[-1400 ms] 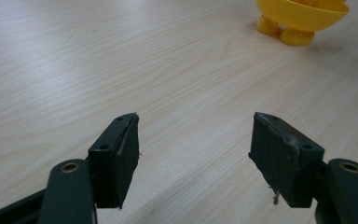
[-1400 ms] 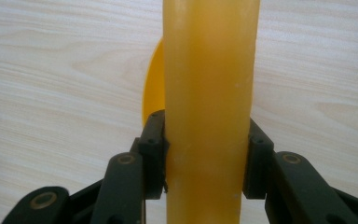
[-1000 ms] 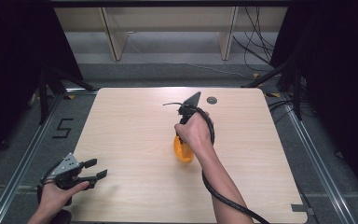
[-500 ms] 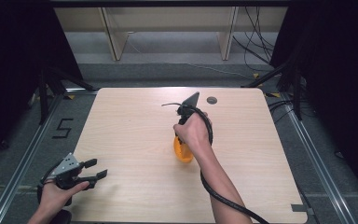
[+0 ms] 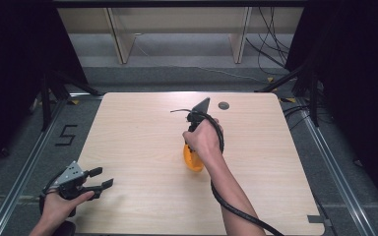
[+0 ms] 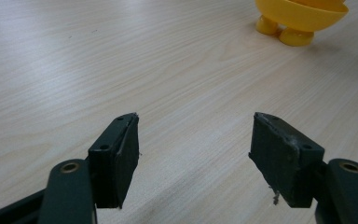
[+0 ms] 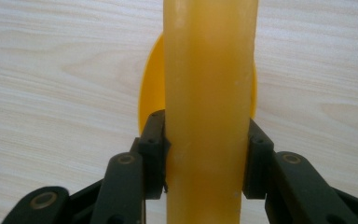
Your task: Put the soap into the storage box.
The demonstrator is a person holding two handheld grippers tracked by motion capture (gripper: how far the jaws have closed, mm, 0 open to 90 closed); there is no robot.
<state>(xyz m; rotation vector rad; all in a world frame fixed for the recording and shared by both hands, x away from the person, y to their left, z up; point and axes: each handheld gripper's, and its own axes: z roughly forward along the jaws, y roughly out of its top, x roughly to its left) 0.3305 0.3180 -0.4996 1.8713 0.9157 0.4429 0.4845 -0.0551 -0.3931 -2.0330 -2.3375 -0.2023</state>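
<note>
Right gripper (image 7: 207, 158) clamped on an upright yellow cylinder (image 7: 209, 93), pads pressing both its sides; left gripper (image 6: 193, 154) spread wide, holding nothing, above the table (image 6: 74, 70)

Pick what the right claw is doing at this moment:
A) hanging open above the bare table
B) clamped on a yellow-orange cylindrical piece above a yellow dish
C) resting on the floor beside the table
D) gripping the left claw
B: in the right gripper view, the right claw has both pads pressed against the sides of the yellow-orange cylindrical piece, with the yellow dish behind it on the table.
</note>
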